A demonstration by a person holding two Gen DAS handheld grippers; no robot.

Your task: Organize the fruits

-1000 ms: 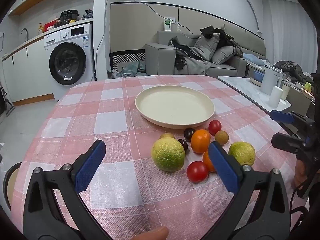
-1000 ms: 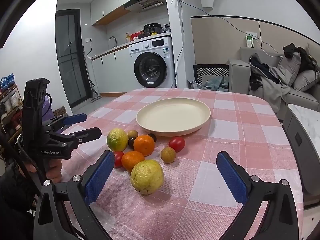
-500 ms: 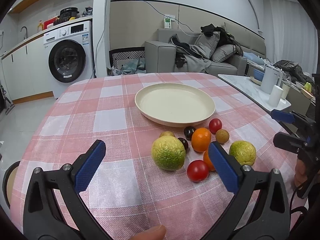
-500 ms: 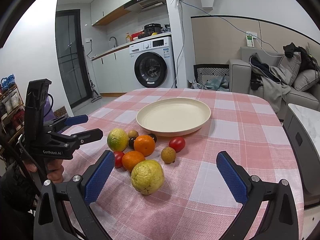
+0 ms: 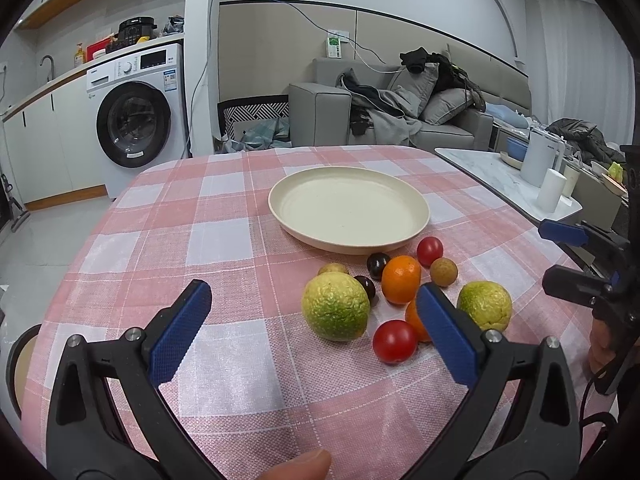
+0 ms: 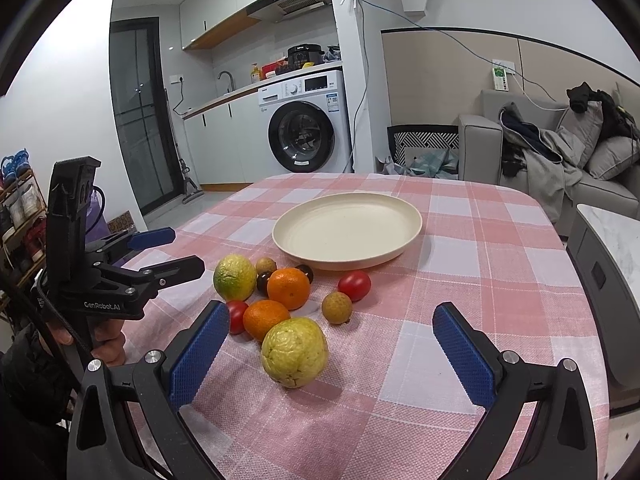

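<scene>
An empty cream plate [image 5: 348, 210] [image 6: 347, 230] sits mid-table. In front of it lies a cluster of fruit: two yellow-green guavas [image 5: 335, 311] [image 6: 294, 352], two oranges [image 5: 401, 279] [image 6: 288, 288], two red tomatoes [image 5: 395, 340] [image 6: 354, 285], dark plums [image 5: 378, 265] and small brown fruits [image 5: 443, 271] [image 6: 337, 307]. My left gripper [image 5: 316, 322] is open and empty, hovering near the nearer guava. My right gripper [image 6: 332, 344] is open and empty, with the other guava between its fingers' line. Each gripper shows in the other's view [image 5: 576, 256] [image 6: 156, 252].
The table has a pink checked cloth [image 5: 224, 240]. A marble side table [image 5: 504, 184] with a kettle and cups stands at the right. A washing machine [image 6: 306, 122] and a grey sofa [image 5: 400, 116] stand beyond the table.
The left gripper has edged slightly closer to the fruit. The right gripper and the fruit have stayed in place.
</scene>
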